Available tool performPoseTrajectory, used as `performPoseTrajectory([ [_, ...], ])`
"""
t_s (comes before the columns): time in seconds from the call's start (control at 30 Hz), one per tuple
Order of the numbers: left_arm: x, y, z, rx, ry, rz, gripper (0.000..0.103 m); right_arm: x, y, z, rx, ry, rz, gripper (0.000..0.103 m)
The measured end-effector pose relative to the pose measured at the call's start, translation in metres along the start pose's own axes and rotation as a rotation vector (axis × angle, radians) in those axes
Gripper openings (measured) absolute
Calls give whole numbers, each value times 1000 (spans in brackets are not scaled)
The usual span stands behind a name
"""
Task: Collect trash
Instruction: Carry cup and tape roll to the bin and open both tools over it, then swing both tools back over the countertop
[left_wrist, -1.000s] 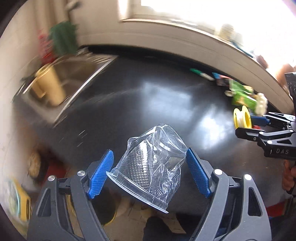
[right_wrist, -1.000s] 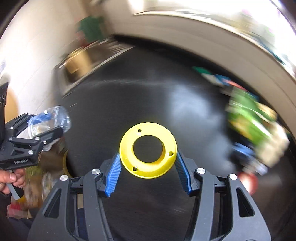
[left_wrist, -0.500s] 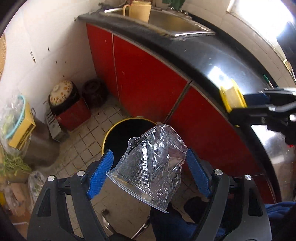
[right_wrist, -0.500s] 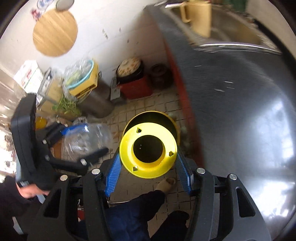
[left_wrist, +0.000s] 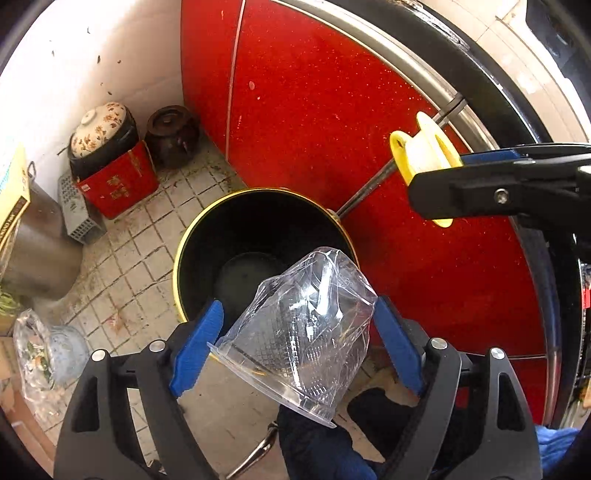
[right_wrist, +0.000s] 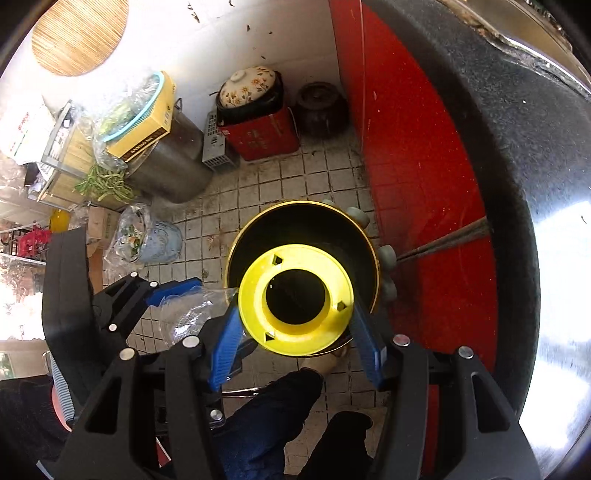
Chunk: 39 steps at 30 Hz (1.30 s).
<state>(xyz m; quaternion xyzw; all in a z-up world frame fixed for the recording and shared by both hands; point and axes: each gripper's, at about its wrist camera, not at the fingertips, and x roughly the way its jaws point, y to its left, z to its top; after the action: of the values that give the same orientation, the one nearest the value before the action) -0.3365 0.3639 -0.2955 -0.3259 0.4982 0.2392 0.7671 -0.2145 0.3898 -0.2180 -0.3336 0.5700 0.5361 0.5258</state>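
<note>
Bin (right_wrist: 306, 204) lying straight below my right gripper (right_wrist: 294, 308), whose jaws have just been opening with the yellow spool (right_wrist: 251, 295) touching both pads; my left gripper (left_wrist: 298, 304) clamps the crushed clear cup (left_wrist: 303, 332) above the near rim.

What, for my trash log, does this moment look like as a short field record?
left gripper: clear cup between its jaws, which have just been opening
right gripper: yellow spool between its jaws, which have just been opening
bin: black, open, on the floor beside the red cabinet, below both items
dropped: nothing yet
</note>
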Motion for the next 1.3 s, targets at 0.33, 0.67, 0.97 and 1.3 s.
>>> performPoseTrajectory([
  [0.33,-1,10,1,4,-10,49,92,-28,-7,-8,9,-35,27,81],
  [0.67,-80,-71,23,125,-100,98,96,-168,-56,-86,111,-262,-44,93],
  [0.97,-113,-271,44,510,-153,-110,96,-303,-187,-259,553,-499,-329,96],
  [1.3,-106,-472,11,894,-103,-309,96,-363,-261,-471,1055,-612,-493,96],
])
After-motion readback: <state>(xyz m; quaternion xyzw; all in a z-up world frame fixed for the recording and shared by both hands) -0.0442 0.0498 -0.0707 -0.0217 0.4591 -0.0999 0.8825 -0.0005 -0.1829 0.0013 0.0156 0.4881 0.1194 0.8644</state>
